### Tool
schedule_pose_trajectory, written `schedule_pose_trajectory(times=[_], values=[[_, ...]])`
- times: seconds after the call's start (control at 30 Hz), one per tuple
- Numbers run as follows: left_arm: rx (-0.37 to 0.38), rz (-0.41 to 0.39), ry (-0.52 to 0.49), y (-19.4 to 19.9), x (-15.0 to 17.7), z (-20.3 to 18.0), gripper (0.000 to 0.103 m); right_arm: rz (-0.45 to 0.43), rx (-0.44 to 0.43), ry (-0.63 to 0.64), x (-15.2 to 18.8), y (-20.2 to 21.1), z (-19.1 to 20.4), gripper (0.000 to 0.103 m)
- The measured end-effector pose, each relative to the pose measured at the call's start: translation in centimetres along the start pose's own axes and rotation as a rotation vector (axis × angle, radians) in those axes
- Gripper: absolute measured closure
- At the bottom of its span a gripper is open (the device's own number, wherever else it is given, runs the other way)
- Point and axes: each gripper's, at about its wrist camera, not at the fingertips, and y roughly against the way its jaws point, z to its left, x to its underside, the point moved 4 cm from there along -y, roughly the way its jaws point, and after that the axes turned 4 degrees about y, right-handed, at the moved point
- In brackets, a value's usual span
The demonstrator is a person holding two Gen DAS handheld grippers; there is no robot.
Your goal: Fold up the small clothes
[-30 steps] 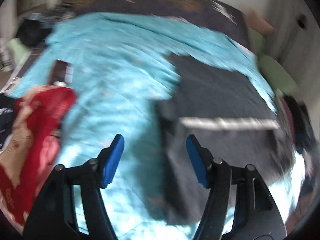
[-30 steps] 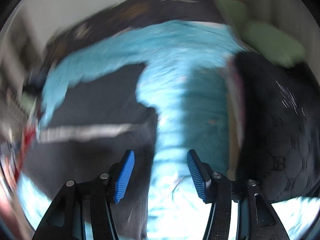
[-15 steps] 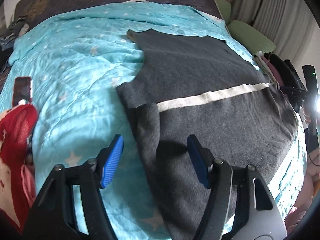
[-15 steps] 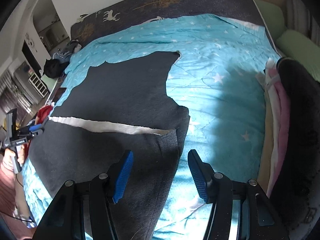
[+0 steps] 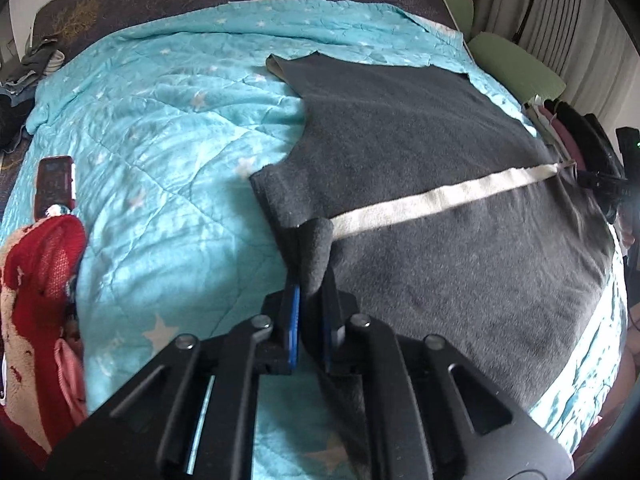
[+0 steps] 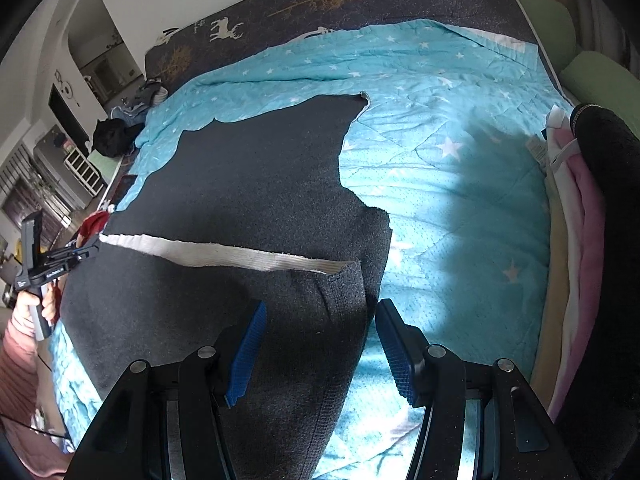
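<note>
A dark grey garment (image 5: 420,152) with a white band (image 5: 440,196) across it lies flat on a teal star-patterned bedspread (image 5: 160,140). My left gripper (image 5: 310,292) is closing, and its blue pads pinch a raised fold of the garment's near left corner. In the right wrist view the same garment (image 6: 240,184) and band (image 6: 224,254) spread leftward. My right gripper (image 6: 320,308) is open and straddles the garment's near right corner, its pads apart from the cloth. The left gripper (image 6: 60,264) shows at the far left edge there.
A red and cream garment (image 5: 36,280) is heaped at the bed's left edge beside a phone (image 5: 54,184). A stack of folded clothes (image 6: 580,240) topped by something black lines the right side. Green pillows (image 6: 600,80) sit beyond. A hand (image 6: 32,312) holds the left gripper.
The left jaws came together on the garment's corner, bunching it into a fold. Both grippers dropped closer to the bed; the right one stays open over its corner.
</note>
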Motion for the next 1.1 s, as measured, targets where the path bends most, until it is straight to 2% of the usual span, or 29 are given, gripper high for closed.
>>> schedule_pose_trajectory(times=[0.13,0.27,0.37,0.4,0.43,0.5,0.6,0.8,0.87,0.93,1.0,1.07,1.1], values=[[-0.026,-0.003,0.000,0.4,0.2,-0.3,0.092,-0.004,-0.002,0.008,0.0,0.0,0.1,0.045],[-0.029,-0.014,-0.012,0.9,0.1,-0.7,0.092,-0.009,0.037,0.018,-0.3,-0.3,-0.1,0.045],[-0.041,-0.016,0.002,0.7,-0.4,-0.4,0.091,0.005,0.027,0.013,-0.6,-0.6,-0.4,0.047],[-0.035,-0.017,0.012,0.6,-0.6,-0.3,0.092,0.006,0.028,0.018,-0.7,-0.6,-0.3,0.055],[-0.030,-0.020,0.018,0.6,-0.8,-0.3,0.092,0.004,0.035,0.031,-0.9,-0.6,-0.1,0.075],[-0.029,-0.024,-0.008,0.8,-0.6,-0.9,0.099,-0.001,0.052,0.050,-1.1,-0.5,0.3,0.099],[-0.019,-0.041,-0.059,1.4,-0.1,-1.9,0.099,-0.051,-0.009,0.064,-1.2,0.6,1.3,0.099],[-0.063,-0.021,-0.040,0.6,-0.3,-1.1,0.097,-0.092,0.000,0.042,-1.6,1.9,1.0,0.099],[-0.045,-0.020,-0.035,0.3,-0.3,-1.2,0.087,-0.079,0.015,0.027,-1.7,1.6,0.6,0.098],[-0.038,-0.021,-0.036,0.0,-0.2,-1.3,0.068,-0.060,0.024,0.028,-1.4,1.3,0.6,0.096],[-0.050,-0.020,-0.044,-0.3,-0.2,-1.5,0.066,-0.036,0.019,0.040,-1.0,1.0,0.8,0.095],[-0.055,-0.011,-0.045,-0.6,-0.3,-1.6,0.066,-0.023,0.025,0.049,-0.7,0.7,0.8,0.088],[-0.056,-0.010,-0.037,-0.7,-0.4,-1.5,0.066,-0.019,0.034,0.047,-0.7,0.5,0.7,0.078]])
